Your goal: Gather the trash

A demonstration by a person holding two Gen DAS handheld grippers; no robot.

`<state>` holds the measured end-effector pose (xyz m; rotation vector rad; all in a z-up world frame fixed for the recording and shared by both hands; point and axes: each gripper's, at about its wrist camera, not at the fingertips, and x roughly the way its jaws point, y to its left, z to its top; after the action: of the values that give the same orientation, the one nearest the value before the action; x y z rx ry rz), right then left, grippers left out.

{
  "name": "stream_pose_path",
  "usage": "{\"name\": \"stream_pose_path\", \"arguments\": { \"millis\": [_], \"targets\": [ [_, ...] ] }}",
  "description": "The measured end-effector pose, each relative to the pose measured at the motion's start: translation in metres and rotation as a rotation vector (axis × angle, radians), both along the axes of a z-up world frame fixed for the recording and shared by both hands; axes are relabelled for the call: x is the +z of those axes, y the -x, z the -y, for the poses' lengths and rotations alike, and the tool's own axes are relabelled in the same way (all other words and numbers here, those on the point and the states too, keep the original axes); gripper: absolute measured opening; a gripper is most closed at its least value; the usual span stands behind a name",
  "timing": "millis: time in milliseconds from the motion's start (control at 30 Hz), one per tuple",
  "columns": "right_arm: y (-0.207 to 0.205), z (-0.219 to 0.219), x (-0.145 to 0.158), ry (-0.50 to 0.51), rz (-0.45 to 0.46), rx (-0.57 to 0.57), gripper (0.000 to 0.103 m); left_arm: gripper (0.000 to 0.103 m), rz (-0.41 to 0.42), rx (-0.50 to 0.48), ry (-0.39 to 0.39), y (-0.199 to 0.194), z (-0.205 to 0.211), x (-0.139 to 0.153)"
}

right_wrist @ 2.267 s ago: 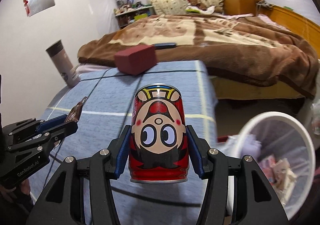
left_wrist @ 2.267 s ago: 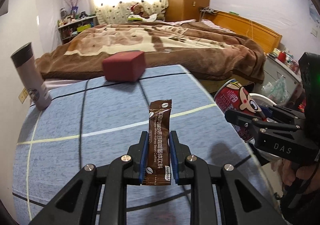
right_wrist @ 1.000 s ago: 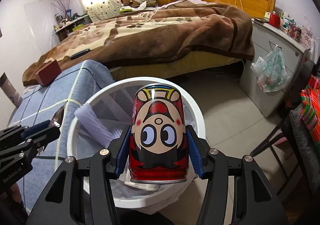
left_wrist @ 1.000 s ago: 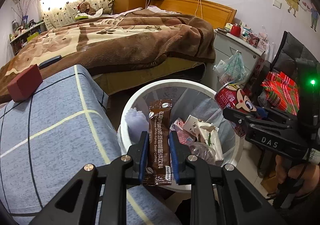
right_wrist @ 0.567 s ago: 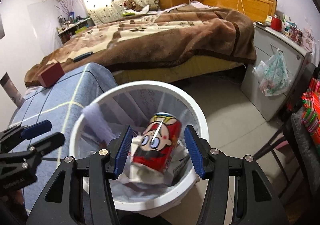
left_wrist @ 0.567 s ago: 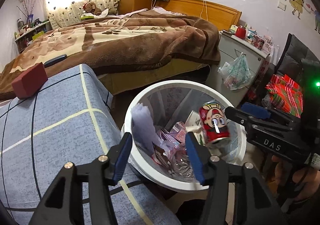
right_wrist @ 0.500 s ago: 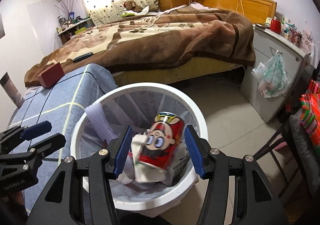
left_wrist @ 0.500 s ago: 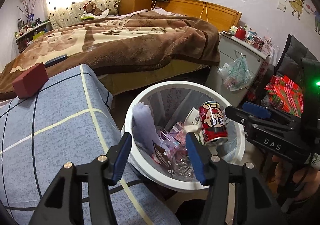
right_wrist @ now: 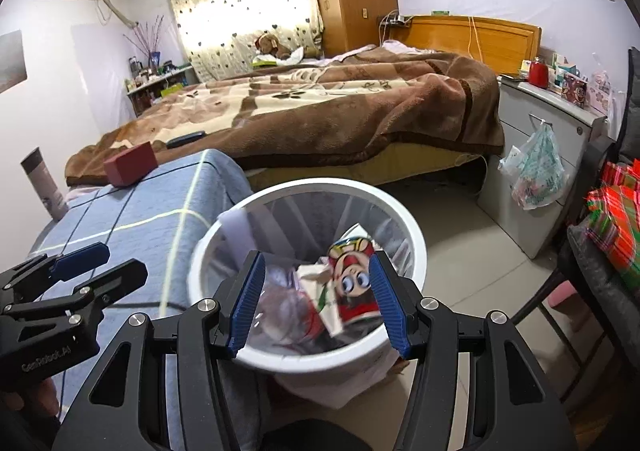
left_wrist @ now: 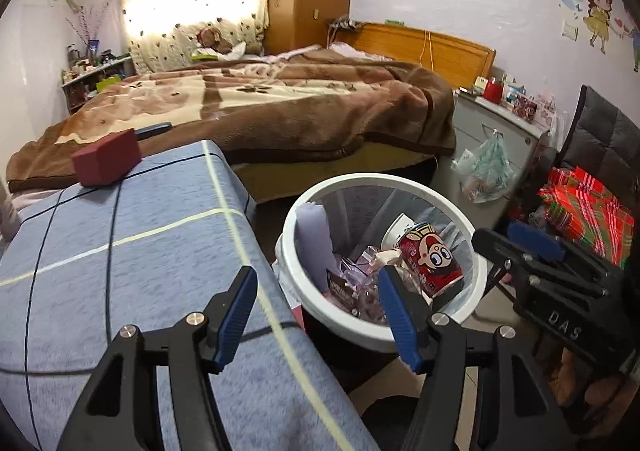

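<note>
You're hovering both grippers, L (left_wrist: 316, 307) opening w/ nothing between, R (right_wrist: 316, 299) apart & empty, over round white plastic bin (right_wrist: 416, 235); dropping lower risks tipping it.

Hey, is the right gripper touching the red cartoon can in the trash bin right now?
Apart. In the left wrist view the red cartoon can lies down inside the bin while the right gripper hangs beyond the rim, jaws empty.
</note>
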<state>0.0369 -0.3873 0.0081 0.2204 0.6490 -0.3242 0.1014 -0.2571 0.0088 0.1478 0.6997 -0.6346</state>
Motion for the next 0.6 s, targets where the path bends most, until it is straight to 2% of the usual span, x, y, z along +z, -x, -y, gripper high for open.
{"name": "stream_pose_path", "arguments": {
  "millis": [233, 600],
  "targets": [
    [0.021, -0.024, -0.004, 0.023, 0.030, -0.004, 0.056, 0.067, 0.084, 0.060, 0.008, 0.029, -0.026, 0.002],
    [0.038, -0.043, -0.007, 0.063, 0.077, -0.029, 0.056, 0.067, 0.096, 0.097, 0.002, 0.051, -0.048, -0.008]
  ]
}}
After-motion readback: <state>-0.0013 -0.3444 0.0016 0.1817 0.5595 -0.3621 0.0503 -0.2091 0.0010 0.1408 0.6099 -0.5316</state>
